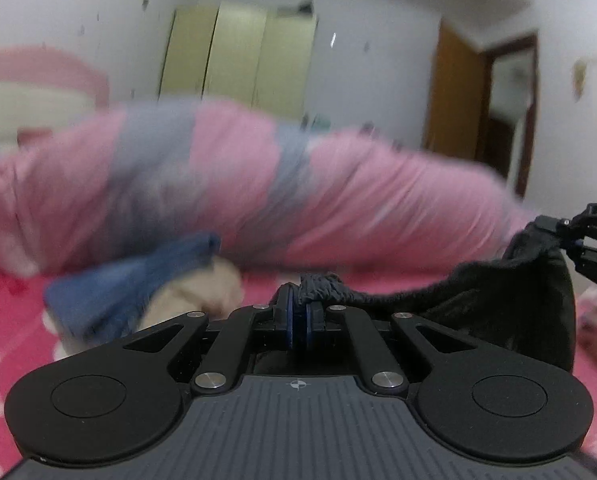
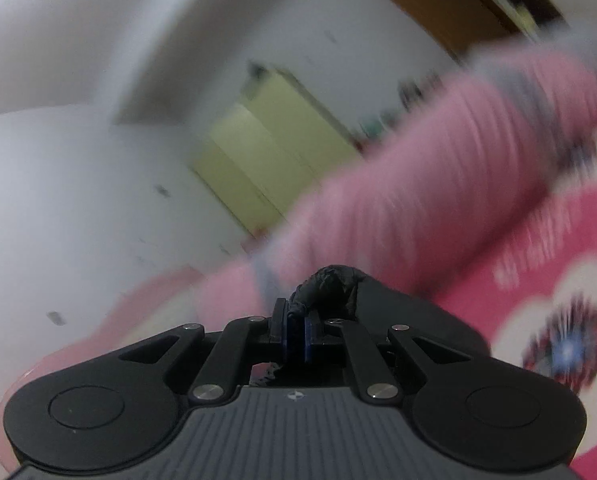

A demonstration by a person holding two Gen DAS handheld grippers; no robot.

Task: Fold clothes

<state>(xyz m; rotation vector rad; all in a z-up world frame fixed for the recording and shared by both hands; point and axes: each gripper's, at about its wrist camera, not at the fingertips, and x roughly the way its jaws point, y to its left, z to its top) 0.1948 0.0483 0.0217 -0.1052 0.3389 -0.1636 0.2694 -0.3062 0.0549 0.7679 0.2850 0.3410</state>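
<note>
My left gripper (image 1: 301,304) is shut on one bunched corner of a black garment (image 1: 510,296), held above the bed. The cloth stretches right to my right gripper (image 1: 566,240), which pinches its other end. In the right wrist view my right gripper (image 2: 297,320) is shut on the same black garment (image 2: 414,320), which hangs down to its right. Both views are blurred.
A pink and grey striped quilt roll (image 1: 226,184) lies across the bed behind. Blue and cream clothes (image 1: 138,292) lie heaped at the left. The pink patterned bedsheet (image 2: 538,264) is below. A yellow wardrobe (image 1: 238,60) and a brown door (image 1: 458,92) stand at the far wall.
</note>
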